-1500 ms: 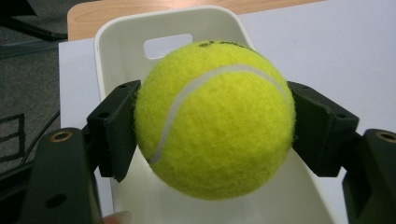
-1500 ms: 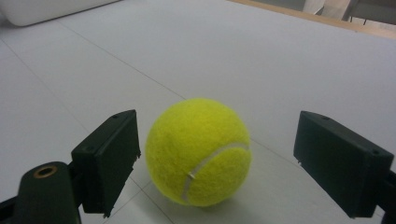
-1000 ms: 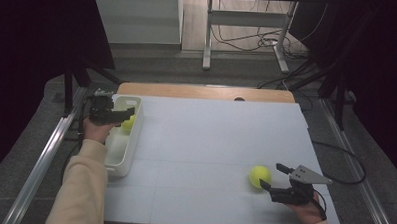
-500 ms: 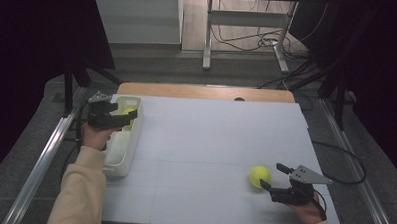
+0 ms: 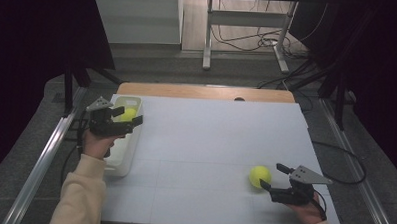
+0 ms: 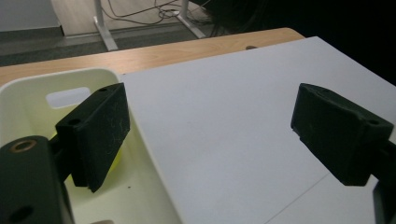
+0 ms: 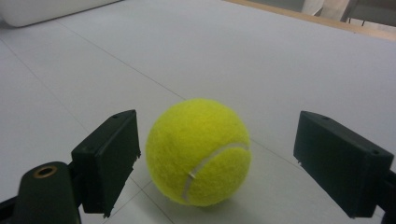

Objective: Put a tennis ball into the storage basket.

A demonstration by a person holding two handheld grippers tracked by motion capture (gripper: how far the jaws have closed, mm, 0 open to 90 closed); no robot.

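Moved since a second ago: my left tongs [image 5: 122, 118] have lifted off the white bin [image 5: 115, 161] and hang spread above its near-table rim; my right tongs [image 5: 271, 178] have barely shifted.
Left tongs: spread wide and empty in the left gripper view, one jaw over the bin, the other over the white tabletop [image 5: 210, 142].
Ball in bin: a yellow tennis ball [image 5: 128, 113] lies in the far end of the bin, partly hidden behind my left jaw.
Right tongs: spread, low on the tabletop, pinching nothing.
Second tennis ball: this tennis ball on the tabletop [image 7: 198, 151] sits between my right jaws, touching neither, near the right front of the sheet.
Handling: I judge it light, springy, with felt that grips well; it will roll if nudged on one side.
Where to hold: across its widest middle, both pads [image 7: 109, 158] meeting it together, squeezing only lightly.
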